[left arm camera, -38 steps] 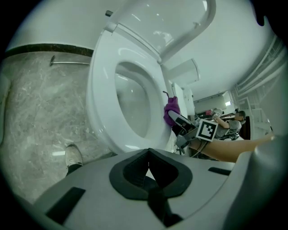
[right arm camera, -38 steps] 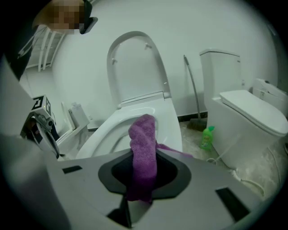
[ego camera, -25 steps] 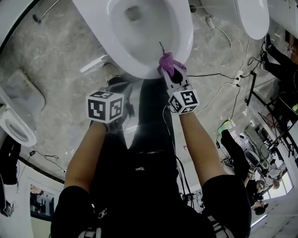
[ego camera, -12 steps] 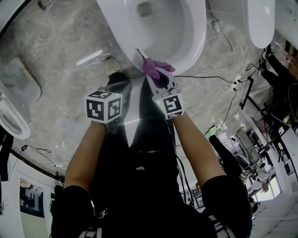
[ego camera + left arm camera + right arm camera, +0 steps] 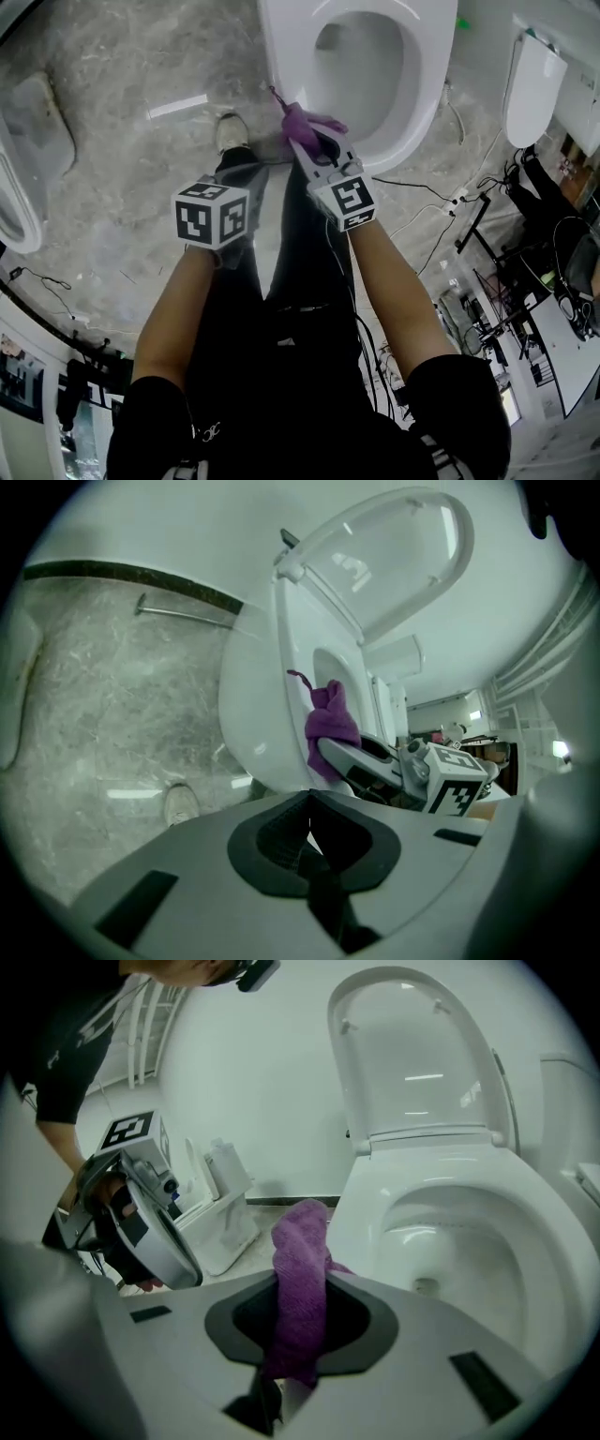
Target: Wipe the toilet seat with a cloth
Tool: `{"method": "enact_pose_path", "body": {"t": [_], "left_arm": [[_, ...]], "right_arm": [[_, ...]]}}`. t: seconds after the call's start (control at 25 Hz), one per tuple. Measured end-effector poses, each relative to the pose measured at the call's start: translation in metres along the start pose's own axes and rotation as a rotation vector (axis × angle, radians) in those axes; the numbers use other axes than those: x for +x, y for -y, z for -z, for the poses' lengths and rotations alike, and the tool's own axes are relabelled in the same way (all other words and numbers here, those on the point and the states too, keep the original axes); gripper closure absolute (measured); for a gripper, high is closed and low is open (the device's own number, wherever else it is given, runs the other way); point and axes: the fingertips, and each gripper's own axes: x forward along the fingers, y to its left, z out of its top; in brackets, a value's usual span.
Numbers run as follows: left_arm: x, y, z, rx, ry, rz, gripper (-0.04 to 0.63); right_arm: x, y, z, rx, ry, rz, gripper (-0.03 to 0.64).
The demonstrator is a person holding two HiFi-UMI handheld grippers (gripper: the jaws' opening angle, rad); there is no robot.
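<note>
Cloth, purple, bunched, is pinched by the right gripper, whose jaws are clamped on its middle so one end sticks out forward as a wiping pad. In the right gripper view the fabric fills the gap between the jaws. The pad sits at the near-left front edge of the toilet seat and looks to be touching the rim, though contact is not fully clear. Gripper is angled down and forward, probably to drag the pad along the rim edge. Lid is up, leaving the whole seat ring reachable. Left gripper has its jaws pressed together on nothing and is held back near the person's leg, clear of the bowl, likely parked out of the way. Shoe is on the floor beside the bowl. Wipe is mid-pass by my read, most of the ring still to cover.
</note>
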Motion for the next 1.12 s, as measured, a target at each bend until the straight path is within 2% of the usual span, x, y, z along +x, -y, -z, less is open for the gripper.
{"method": "enact_pose_path", "body": {"t": [0.24, 0.48, 0.64, 1.0, 1.12], "left_arm": [[-0.013, -0.015, -0.008, -0.083, 0.074, -0.013, 0.586], [-0.019, -0.008, -0.024, -0.128, 0.136, -0.01, 0.586], [-0.02, -0.008, -0.04, -0.162, 0.176, -0.013, 0.586], [-0.019, 0.004, -0.054, -0.229, 0.245, -0.012, 0.586], [-0.017, 0.003, -0.056, -0.251, 0.267, -0.013, 0.586]], "right_arm": [[0.023, 0.008, -0.024, -0.045, -0.036, -0.096, 0.537], [0.048, 0.026, -0.058, -0.056, -0.034, -0.133, 0.537], [0.076, 0.048, -0.09, -0.058, -0.024, -0.129, 0.537], [0.132, 0.09, -0.175, -0.191, -0.014, -0.099, 0.537], [0.152, 0.102, -0.198, -0.189, -0.01, -0.091, 0.537]]}}
